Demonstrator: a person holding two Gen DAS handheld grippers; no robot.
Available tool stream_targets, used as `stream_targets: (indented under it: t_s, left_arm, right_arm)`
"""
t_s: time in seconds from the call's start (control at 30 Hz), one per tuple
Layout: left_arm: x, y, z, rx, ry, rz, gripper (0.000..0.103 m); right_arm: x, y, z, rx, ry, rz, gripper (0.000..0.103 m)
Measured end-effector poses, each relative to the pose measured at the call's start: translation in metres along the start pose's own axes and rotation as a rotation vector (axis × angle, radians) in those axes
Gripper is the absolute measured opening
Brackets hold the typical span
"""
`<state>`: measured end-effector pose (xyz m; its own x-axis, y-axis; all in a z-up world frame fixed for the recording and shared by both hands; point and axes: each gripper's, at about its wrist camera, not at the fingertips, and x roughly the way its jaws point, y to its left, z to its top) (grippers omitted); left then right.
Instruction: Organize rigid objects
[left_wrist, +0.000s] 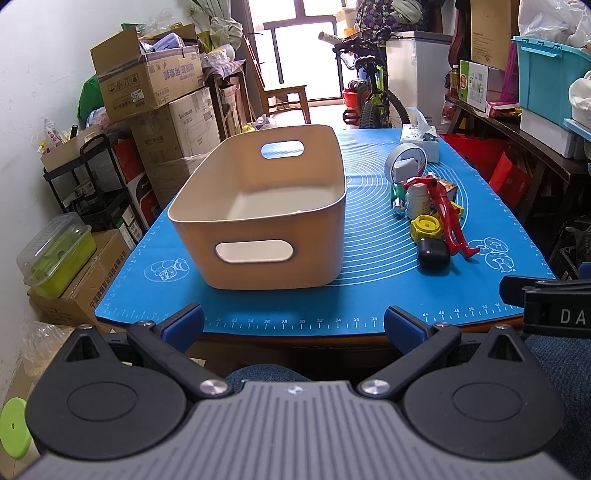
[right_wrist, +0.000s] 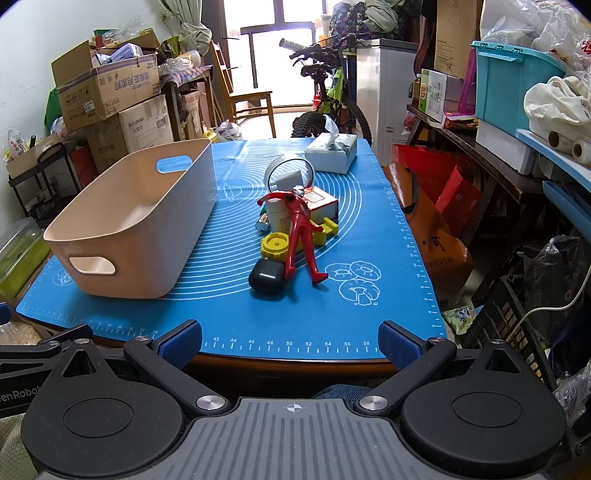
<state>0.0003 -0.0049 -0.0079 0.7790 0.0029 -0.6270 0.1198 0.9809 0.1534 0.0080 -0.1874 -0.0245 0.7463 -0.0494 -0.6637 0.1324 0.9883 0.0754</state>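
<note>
1. Closest to me, both tools hang just off the near edge of the table. The left gripper (left_wrist: 293, 325) has its jaws spread wide with nothing between them, and the right gripper (right_wrist: 290, 341) is the same: wide apart, empty.
2. On the blue mat (right_wrist: 229, 310), the nearest loose piece is a black case (right_wrist: 266, 277), lying ahead of the right gripper and a touch to its left. The right hand looks the nearer one; from the left gripper the pile sits well off to the right.
3. Touching the case is a red figure (right_wrist: 301, 236), lying with its feet toward us and head away, so its long axis runs roughly along the right gripper's line of sight.
4. Crowded around it are a yellow cap (right_wrist: 275, 245), a white bottle (right_wrist: 277, 217) and a small printed box (right_wrist: 321, 203); a green item behind the bottle is mostly hidden.
5. Left of the pile, apart from it, stands the beige bin (left_wrist: 258, 206), apparently empty, though its near wall hides part of the floor.
6. Farther back is a tape roll (right_wrist: 291, 173) with a pale block inside its ring, then a tissue box (right_wrist: 332, 153).
</note>
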Motion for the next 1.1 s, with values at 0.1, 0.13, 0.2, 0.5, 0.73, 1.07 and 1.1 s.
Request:
stream_targets:
  t_s: [0.1,0.13,0.2,0.5,0.73,1.07,1.1]
  left_arm:
    - [0.000,0.000,0.000,0.001,-0.001,0.000,0.102]
    - [-0.001,0.000,0.001,0.000,0.000,0.001,0.102]
    - [-0.001,0.000,0.000,0.000,-0.001,0.000,0.102]
    - [0.000,0.000,0.001,0.000,-0.001,0.001,0.102]
    - [-0.009,0.005,0.009,0.003,-0.020,-0.008,0.102]
    - [-0.015,0.016,0.038,0.004,-0.051,-0.014,0.102]
    - [-0.013,0.018,0.044,-0.001,-0.050,-0.010,0.102]
  right_arm:
    - [0.000,0.000,0.000,0.000,0.000,0.000,0.101]
    - [0.000,0.000,0.000,0.000,0.000,0.000,0.101]
    - [0.000,0.001,0.000,-0.001,0.000,0.000,0.101]
    - [0.002,0.001,-0.002,0.001,-0.005,-0.001,0.101]
    - [-0.011,0.000,0.004,0.009,-0.043,-0.015,0.101]
    - [-0.015,-0.009,0.030,0.061,-0.052,-0.012,0.101]
    - [-0.014,-0.008,0.034,0.061,-0.055,-0.011,0.101]
